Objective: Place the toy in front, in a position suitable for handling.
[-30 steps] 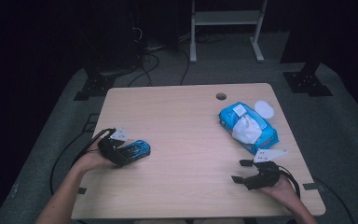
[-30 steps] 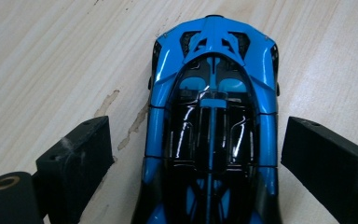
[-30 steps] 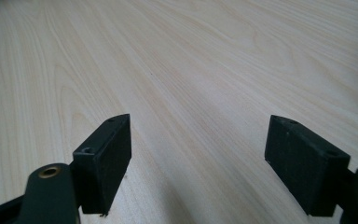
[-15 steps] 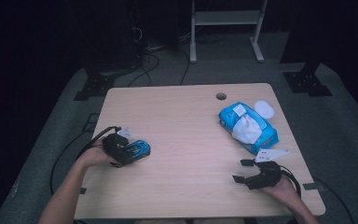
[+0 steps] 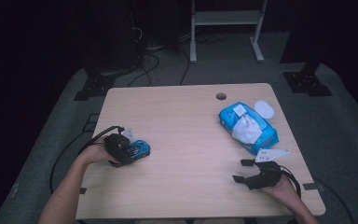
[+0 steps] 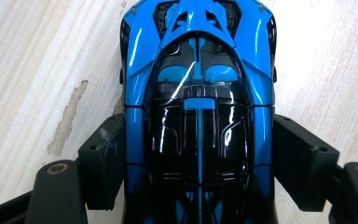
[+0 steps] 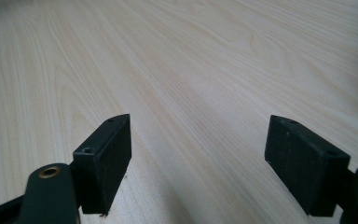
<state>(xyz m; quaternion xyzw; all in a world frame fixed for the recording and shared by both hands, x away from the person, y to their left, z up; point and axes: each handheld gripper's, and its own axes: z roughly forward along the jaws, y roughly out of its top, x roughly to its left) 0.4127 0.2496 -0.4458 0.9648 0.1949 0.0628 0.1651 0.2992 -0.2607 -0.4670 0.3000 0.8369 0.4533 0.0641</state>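
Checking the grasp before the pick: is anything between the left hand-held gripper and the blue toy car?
Nothing visible. The blue toy car sits between the left hand-held gripper pads, which have just been closing and stand against its sides on the bare table.

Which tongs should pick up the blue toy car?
The left tongs. The blue toy car already sits between their two pads, which have just been closing on its sides. The right tongs are open, across the table.
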